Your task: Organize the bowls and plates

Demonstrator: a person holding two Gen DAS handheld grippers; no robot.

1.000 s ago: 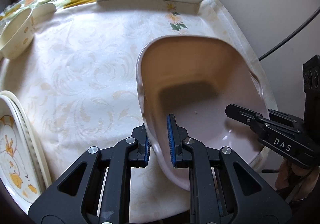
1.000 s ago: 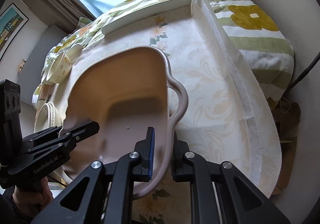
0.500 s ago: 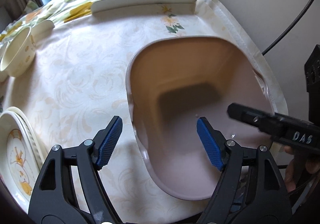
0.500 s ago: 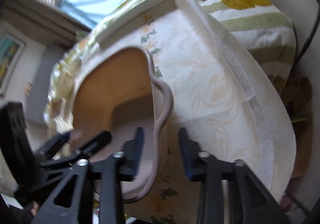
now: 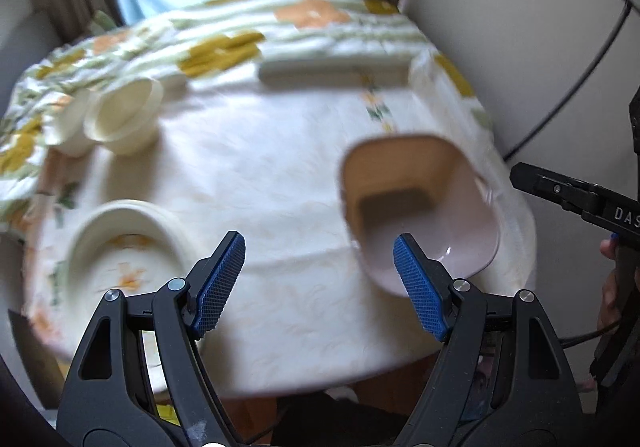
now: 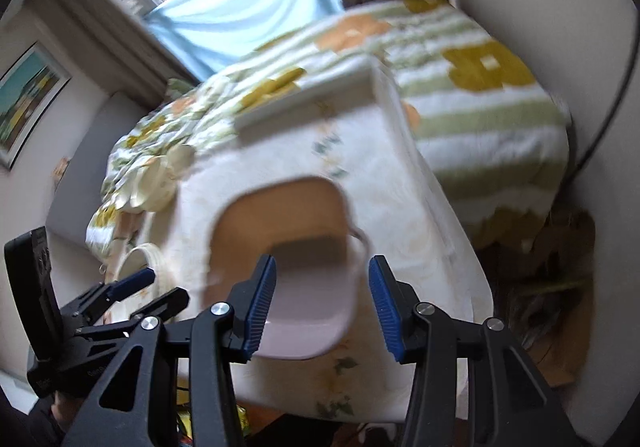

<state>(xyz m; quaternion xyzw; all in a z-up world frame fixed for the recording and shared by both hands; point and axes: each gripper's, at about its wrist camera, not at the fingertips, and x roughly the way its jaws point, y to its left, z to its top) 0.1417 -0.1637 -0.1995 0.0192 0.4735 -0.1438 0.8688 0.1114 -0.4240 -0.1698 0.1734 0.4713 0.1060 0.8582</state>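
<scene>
Basin (image 5: pixel 420 207) sits on the tablecloth (image 5: pixel 260 175) at two o'clock in the left view, the left gripper (image 5: pixel 320 283) wide and empty; plates (image 5: pixel 124 247) lie at nine, bowls (image 5: pixel 120 119) at ten. Right view: right gripper (image 6: pixel 322 307) half-spread, empty, basin straight ahead. Best next: approach a plate's rim slowly, jaws straddling it.
</scene>
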